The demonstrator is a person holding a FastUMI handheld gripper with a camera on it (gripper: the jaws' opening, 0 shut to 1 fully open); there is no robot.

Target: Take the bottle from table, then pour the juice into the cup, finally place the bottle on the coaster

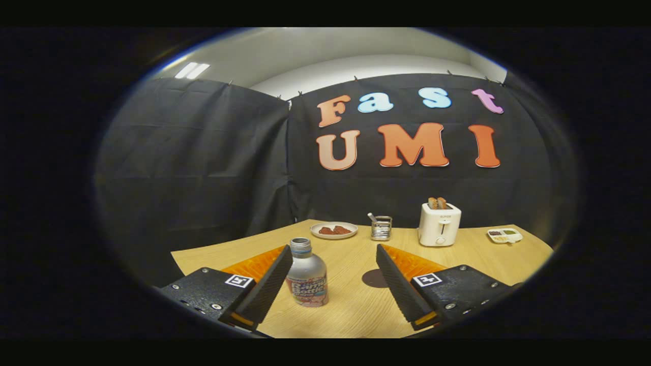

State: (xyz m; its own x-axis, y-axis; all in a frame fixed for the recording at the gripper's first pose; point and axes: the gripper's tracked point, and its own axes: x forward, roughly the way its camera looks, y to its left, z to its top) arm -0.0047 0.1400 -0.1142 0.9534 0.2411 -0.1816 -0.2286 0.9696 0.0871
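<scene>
**Holding the fingers wide around the juice bottle**

Looking along my gripper, I see its two black ribbed fingers spread far apart above the pale wooden table, gripping nothing. Orange panels back each finger, and the black mounts behind them carry small square markers.

Between the fingers, standing just beside the inner face of the left one, is the silver metal bottle with a printed label. It stands upright on the table with its cap off and its threaded neck bare. I cannot tell whether the left finger touches its shoulder; the right finger is well clear of it.

A little further on, near the tip of the right finger, lies the dark round flat coaster, partly hidden by that finger.

Near the far edge of the table I see a row of things: a pale round plate with brown food pieces, then a small shiny metal holder with a handle sticking out, then a white toaster with two slices of toast standing in its slots, and last a small white divided dish with dabs of coloured food.
</scene>
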